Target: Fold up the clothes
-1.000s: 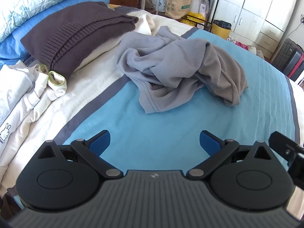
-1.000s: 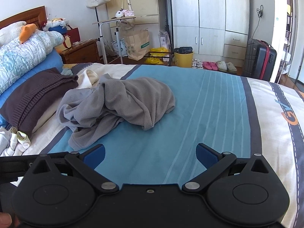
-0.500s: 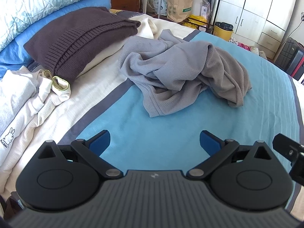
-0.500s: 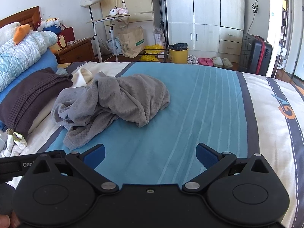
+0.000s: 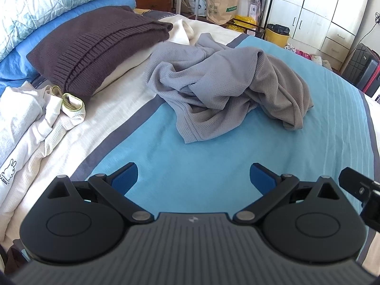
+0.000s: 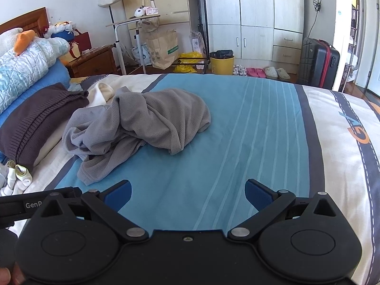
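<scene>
A crumpled grey waffle-knit garment [image 5: 220, 87] lies in a heap on the blue bedspread [image 5: 213, 166]; it also shows in the right wrist view [image 6: 137, 125]. My left gripper [image 5: 193, 178] is open and empty, hovering over the bedspread short of the garment's near hem. My right gripper [image 6: 187, 193] is open and empty, also short of the garment, which lies ahead and to its left. Both grippers are side by side at the near edge of the bed.
A folded dark brown sweater [image 5: 95, 40] rests on a cream pillow at left. White clothes and small socks [image 5: 71, 102] lie at the near left. Beyond the bed stand wardrobes [image 6: 256, 16], a yellow bin [image 6: 222, 63] and a black suitcase [image 6: 317, 63].
Both views have pulled back and lifted slightly from the garment; it sits lower and a bit further left in the right view. The garment itself has not moved. Both grippers stay open.
</scene>
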### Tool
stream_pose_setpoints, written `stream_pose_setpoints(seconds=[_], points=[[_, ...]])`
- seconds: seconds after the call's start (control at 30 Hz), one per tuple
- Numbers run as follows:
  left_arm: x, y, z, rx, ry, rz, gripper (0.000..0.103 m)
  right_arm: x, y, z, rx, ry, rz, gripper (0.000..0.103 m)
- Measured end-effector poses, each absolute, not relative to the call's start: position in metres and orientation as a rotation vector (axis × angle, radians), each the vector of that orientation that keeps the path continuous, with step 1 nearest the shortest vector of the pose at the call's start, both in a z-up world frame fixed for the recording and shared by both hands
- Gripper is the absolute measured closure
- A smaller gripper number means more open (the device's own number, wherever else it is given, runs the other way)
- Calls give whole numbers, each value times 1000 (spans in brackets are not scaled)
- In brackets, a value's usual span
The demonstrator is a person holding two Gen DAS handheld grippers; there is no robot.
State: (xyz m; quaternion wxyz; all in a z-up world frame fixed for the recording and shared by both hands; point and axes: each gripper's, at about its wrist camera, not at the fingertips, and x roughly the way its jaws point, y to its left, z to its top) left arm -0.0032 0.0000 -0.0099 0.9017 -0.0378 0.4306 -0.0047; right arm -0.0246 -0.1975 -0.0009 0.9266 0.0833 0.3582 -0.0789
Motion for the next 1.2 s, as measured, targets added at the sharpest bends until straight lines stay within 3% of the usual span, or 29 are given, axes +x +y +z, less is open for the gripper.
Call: stream_pose_setpoints(seconds=[0.6,0.83,1.2], points=[[5,14,-8,-130,861,8,0,-23,-198,-7,174,754,-160,0],[15,35,-2,-205,800,38,0,-29,-227,-24,494,659,79,0],[119,88,-29,-350,836,54,3,107,-280,-70,799,724,188,0]])
